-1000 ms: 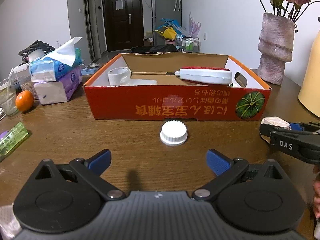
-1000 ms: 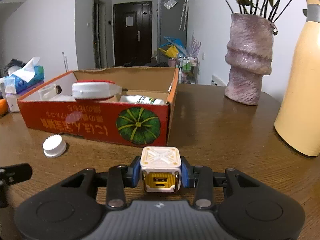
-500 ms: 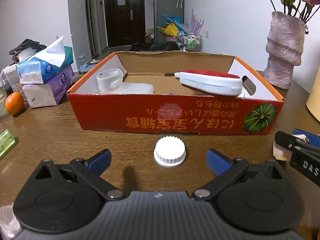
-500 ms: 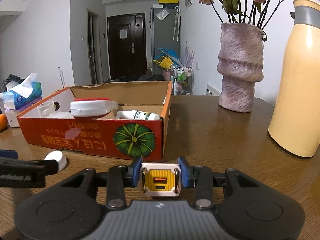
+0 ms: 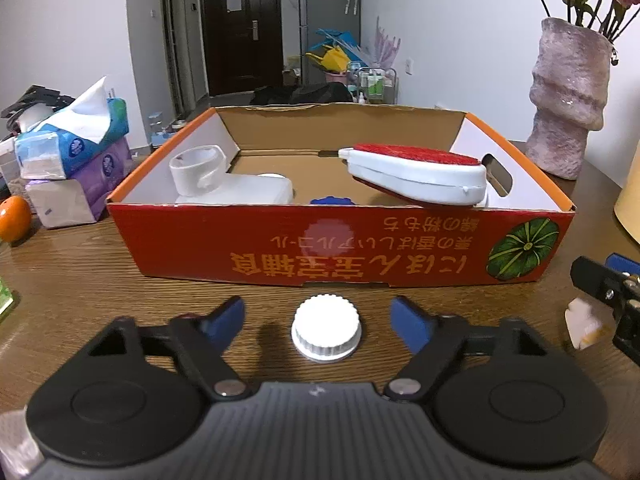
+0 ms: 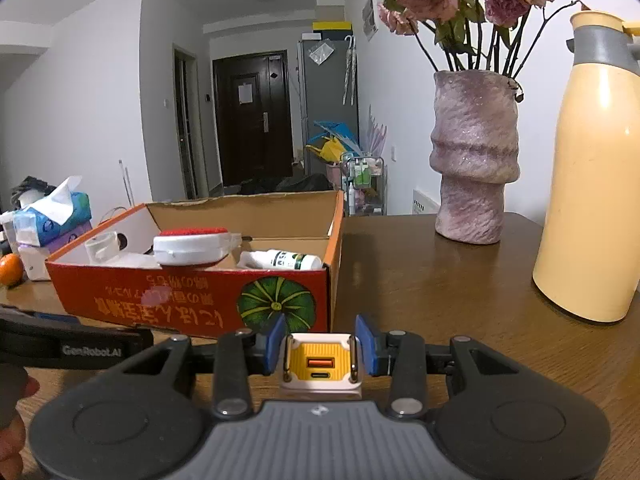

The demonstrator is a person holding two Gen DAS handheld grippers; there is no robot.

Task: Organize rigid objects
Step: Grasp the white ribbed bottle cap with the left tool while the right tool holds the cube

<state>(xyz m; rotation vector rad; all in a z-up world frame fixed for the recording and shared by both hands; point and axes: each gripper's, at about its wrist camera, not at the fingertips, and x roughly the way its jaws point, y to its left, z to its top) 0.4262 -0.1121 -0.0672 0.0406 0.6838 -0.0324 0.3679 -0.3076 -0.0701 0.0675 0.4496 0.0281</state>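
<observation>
A white ribbed bottle cap [image 5: 326,333] lies on the wooden table in front of the red cardboard box [image 5: 340,246]. My left gripper [image 5: 320,318] is open, its blue pads on either side of the cap, not touching it. My right gripper [image 6: 320,346] is shut on a white and yellow charger cube [image 6: 320,362], held above the table near the box's right corner [image 6: 276,308]. The cube also shows at the right edge of the left wrist view [image 5: 582,322]. The box holds a red-topped white brush [image 5: 416,174], a white container [image 5: 224,184] and a small bottle [image 6: 280,260].
A purple vase with flowers [image 6: 472,160] and a cream thermos [image 6: 592,184] stand on the right. Tissue packs [image 5: 72,160] and an orange [image 5: 14,218] sit left of the box. My left gripper's arm [image 6: 72,346] crosses the lower left of the right wrist view.
My left gripper has moved forward so the cap now lies between its pads. My right gripper has lifted and tilted the charger cube, and has moved nearer the box.
</observation>
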